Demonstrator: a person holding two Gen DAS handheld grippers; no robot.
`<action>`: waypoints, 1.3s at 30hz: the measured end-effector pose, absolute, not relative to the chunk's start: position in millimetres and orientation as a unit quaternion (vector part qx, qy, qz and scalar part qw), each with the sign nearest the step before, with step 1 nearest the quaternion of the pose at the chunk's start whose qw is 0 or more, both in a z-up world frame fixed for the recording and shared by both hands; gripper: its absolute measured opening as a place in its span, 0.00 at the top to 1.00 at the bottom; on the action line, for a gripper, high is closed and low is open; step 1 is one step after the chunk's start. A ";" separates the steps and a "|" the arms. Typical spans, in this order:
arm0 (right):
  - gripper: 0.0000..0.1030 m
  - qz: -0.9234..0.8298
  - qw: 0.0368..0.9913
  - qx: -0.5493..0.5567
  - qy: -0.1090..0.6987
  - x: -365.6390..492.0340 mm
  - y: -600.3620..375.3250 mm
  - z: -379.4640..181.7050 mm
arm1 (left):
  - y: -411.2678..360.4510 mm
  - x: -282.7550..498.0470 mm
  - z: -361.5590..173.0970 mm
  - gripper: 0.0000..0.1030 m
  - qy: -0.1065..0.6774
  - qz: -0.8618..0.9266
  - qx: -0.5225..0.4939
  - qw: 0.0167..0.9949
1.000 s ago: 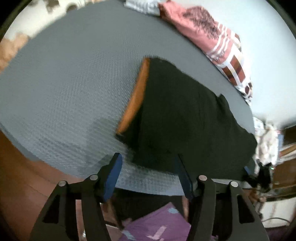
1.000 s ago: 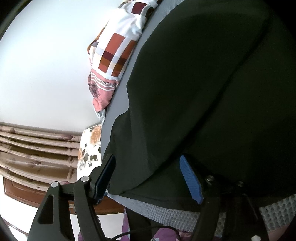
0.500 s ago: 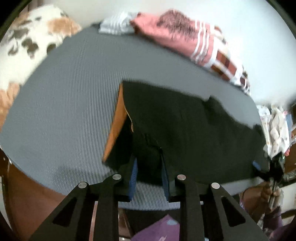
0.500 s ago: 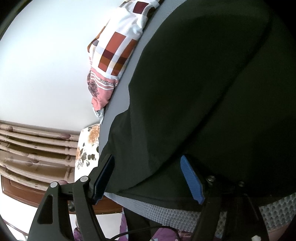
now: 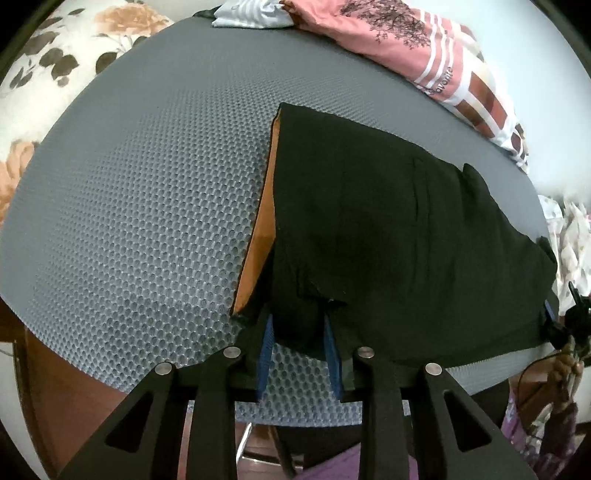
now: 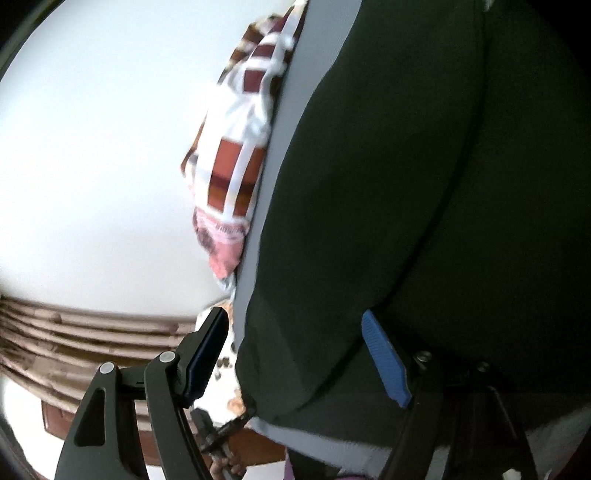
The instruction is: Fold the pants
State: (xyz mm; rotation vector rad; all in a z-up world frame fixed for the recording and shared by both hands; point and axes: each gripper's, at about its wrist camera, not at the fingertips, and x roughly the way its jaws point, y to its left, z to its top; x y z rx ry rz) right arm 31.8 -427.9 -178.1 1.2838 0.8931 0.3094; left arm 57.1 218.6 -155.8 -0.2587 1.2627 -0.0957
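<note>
Black pants point(image 5: 388, 229) with an orange inner waistband point(image 5: 260, 225) lie folded lengthwise on a grey mesh-covered table point(image 5: 147, 184). My left gripper point(image 5: 297, 332) is shut on the near waist corner of the pants, the cloth bunched between its blue pads. In the right wrist view the pants point(image 6: 424, 184) fill most of the frame. My right gripper point(image 6: 295, 343) is open, its jaws wide apart around the pants' edge at the table's near side. It also shows small at the right edge of the left wrist view point(image 5: 554, 321).
A pink and checked cloth point(image 5: 424, 48) and a striped white cloth point(image 5: 247, 11) lie along the table's far edge. A floral bed sheet point(image 5: 44, 62) is at the left. A white wall point(image 6: 92, 147) and wooden slats point(image 6: 74, 332) show beyond the table.
My left gripper moved in to the pants' waist corner and shut on it. My right gripper stayed open and shifted, so the pants' edge now sits between its jaws.
</note>
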 end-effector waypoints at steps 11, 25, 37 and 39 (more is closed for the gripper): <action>0.29 -0.023 0.762 0.558 0.327 43.9 -525.3 -155.4 | 207.5 63.3 -156.8 0.71 0.593 -0.036 -0.110 0.797; 0.27 -0.079 0.795 0.422 0.429 92.2 -595.4 -148.4 | 204.7 66.5 -158.2 0.69 0.597 -0.031 -0.100 0.795; 0.90 -0.003 0.743 0.525 0.414 97.2 -587.7 -192.1 | 199.1 69.4 -158.5 0.67 0.602 -0.026 -0.089 0.793; 0.87 0.005 0.729 0.544 0.415 99.4 -591.0 -195.5 | 198.6 69.8 -158.6 0.67 0.602 -0.026 -0.091 0.793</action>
